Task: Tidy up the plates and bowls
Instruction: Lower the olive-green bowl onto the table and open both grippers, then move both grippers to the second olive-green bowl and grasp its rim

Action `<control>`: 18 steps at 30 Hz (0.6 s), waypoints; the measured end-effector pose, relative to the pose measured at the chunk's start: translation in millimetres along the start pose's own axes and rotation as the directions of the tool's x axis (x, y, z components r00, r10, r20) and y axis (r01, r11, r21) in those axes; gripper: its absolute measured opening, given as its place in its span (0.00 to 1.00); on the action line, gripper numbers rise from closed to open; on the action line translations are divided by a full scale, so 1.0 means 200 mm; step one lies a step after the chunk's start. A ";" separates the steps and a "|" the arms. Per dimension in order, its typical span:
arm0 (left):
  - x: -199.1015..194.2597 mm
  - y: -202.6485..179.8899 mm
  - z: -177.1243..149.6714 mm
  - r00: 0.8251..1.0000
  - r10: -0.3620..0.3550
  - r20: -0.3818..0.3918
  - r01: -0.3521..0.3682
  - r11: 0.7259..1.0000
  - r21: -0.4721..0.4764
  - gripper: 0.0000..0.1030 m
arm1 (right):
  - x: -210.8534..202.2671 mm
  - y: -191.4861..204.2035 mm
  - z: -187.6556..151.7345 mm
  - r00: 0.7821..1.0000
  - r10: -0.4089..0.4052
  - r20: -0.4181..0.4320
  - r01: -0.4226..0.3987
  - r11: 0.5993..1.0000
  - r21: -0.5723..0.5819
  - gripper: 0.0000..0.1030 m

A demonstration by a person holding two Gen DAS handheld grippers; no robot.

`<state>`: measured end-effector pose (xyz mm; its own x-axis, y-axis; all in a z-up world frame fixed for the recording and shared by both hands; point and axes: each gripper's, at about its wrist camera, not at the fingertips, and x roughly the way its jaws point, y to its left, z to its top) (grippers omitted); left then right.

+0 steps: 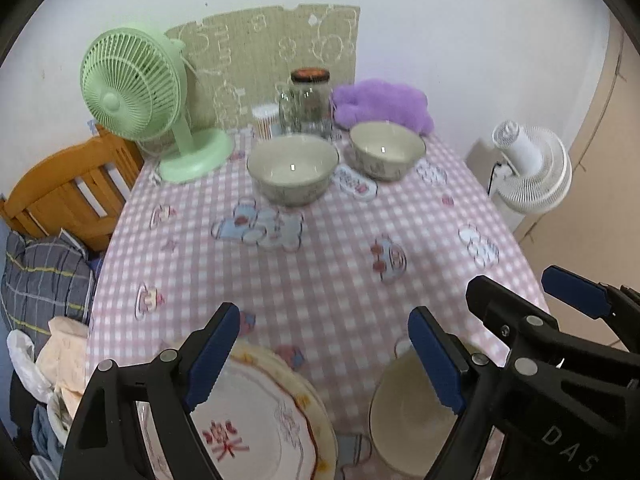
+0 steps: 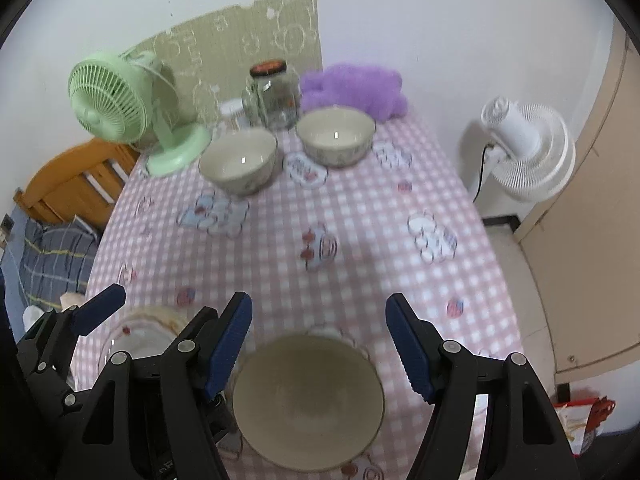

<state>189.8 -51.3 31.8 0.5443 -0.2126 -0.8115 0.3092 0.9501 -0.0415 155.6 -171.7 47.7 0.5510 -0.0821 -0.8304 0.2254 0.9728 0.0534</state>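
Holding both grippers above the near edge of the table [image 1: 320,280], you have the left gripper [image 1: 324,356] spread wide and empty over the plates [image 1: 256,424], and the right gripper [image 2: 318,344] equally wide and empty over the near bowl [image 2: 308,400].

The plates sit at the near left corner, and look like two stacked, a decorated one on a larger plain one. The near bowl stands just right of them at the near edge. Two more bowls, the left bowl [image 1: 294,168] and the right bowl [image 1: 386,148], stand side by side towards the far edge, in front of a jar [image 1: 310,96] and beside a green fan [image 1: 132,84].

All of this looks like glazed ceramic: stiff, fairly heavy, slick and liable to chip if knocked together. Take a bowl by its rim, one finger inside the wall and one outside, since the body is too broad to span. For a plate, pinch the raised rim at the edge nearest you and lift it level. Expect the glaze to slip under the pads, so grip deep on the rim and set each piece down gently when nesting.
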 end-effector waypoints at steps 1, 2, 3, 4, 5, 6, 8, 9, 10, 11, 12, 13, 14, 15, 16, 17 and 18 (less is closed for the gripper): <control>0.00 0.01 0.03 1.000 -0.002 0.005 0.002 1.000 -0.006 0.85 | 0.00 0.00 0.03 1.000 0.000 0.011 0.000 1.000 -0.005 0.70; 0.01 0.01 0.06 1.000 -0.003 0.010 0.004 1.000 -0.015 0.85 | 0.00 0.01 0.06 1.000 0.002 0.020 -0.002 1.000 -0.012 0.70; 0.02 0.02 0.08 1.000 -0.003 0.014 0.003 1.000 -0.021 0.85 | 0.00 0.01 0.09 0.999 0.007 0.031 -0.007 1.000 -0.022 0.70; 0.03 0.03 0.11 1.000 0.002 0.018 -0.002 1.000 -0.029 0.85 | 0.02 0.01 0.13 0.999 0.015 0.038 -0.014 0.999 -0.029 0.70; 0.05 0.04 0.15 1.000 0.011 0.023 -0.010 0.999 -0.040 0.85 | 0.03 0.01 0.17 0.999 0.024 0.038 -0.022 0.999 -0.035 0.70; 0.06 0.04 0.17 0.999 0.019 0.028 -0.017 0.999 -0.051 0.85 | 0.05 0.01 0.20 0.999 0.030 0.035 -0.029 0.999 -0.040 0.70; 0.10 0.06 0.22 0.999 0.038 0.034 -0.035 0.997 -0.075 0.85 | 0.09 0.02 0.27 0.999 0.039 0.038 -0.037 0.997 -0.068 0.70; 0.11 0.07 0.24 0.998 0.045 0.036 -0.042 0.995 -0.090 0.84 | 0.11 0.02 0.30 0.998 0.042 0.040 -0.038 0.996 -0.084 0.70; 0.12 0.07 0.27 0.998 0.053 0.039 -0.049 0.993 -0.107 0.84 | 0.13 0.03 0.34 0.998 0.048 0.044 -0.043 0.994 -0.101 0.70; 0.14 0.08 0.29 0.997 0.062 0.042 -0.056 0.991 -0.119 0.83 | 0.16 0.03 0.38 0.997 0.055 0.050 -0.049 0.992 -0.118 0.70; 0.16 0.08 0.32 0.996 0.072 0.045 -0.066 0.989 -0.130 0.82 | 0.17 0.04 0.41 0.997 0.058 0.055 -0.050 0.990 -0.129 0.70; 0.19 0.08 0.35 0.995 0.089 0.047 -0.081 0.987 -0.140 0.80 | 0.20 0.04 0.45 0.996 0.063 0.062 -0.054 0.989 -0.141 0.70; 0.21 0.09 0.38 0.993 0.105 0.045 -0.098 0.984 -0.148 0.79 | 0.23 0.04 0.48 0.995 0.081 0.060 -0.071 0.986 -0.151 0.70; 0.23 0.09 0.40 0.992 0.120 0.045 -0.112 0.981 -0.156 0.78 | 0.25 0.05 0.51 0.993 0.099 0.058 -0.089 0.983 -0.160 0.70; 0.26 0.09 0.42 0.990 0.134 0.045 -0.125 0.978 -0.165 0.77 | 0.29 0.05 0.54 0.992 0.116 0.057 -0.105 0.980 -0.169 0.70; 0.28 0.09 0.44 0.988 0.147 0.046 -0.137 0.975 -0.175 0.76 | 0.32 0.05 0.57 0.991 0.123 0.058 -0.111 0.978 -0.176 0.70; 0.31 0.10 0.46 0.986 0.158 0.044 -0.147 0.972 -0.185 0.74 | 0.35 0.06 0.60 0.989 0.133 0.058 -0.120 0.975 -0.185 0.70</control>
<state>300.6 -66.2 34.8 0.6203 -0.0698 -0.7813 0.0760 0.9967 -0.0288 292.7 -191.8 56.7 0.6214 0.0357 -0.7827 0.0045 0.9988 0.0491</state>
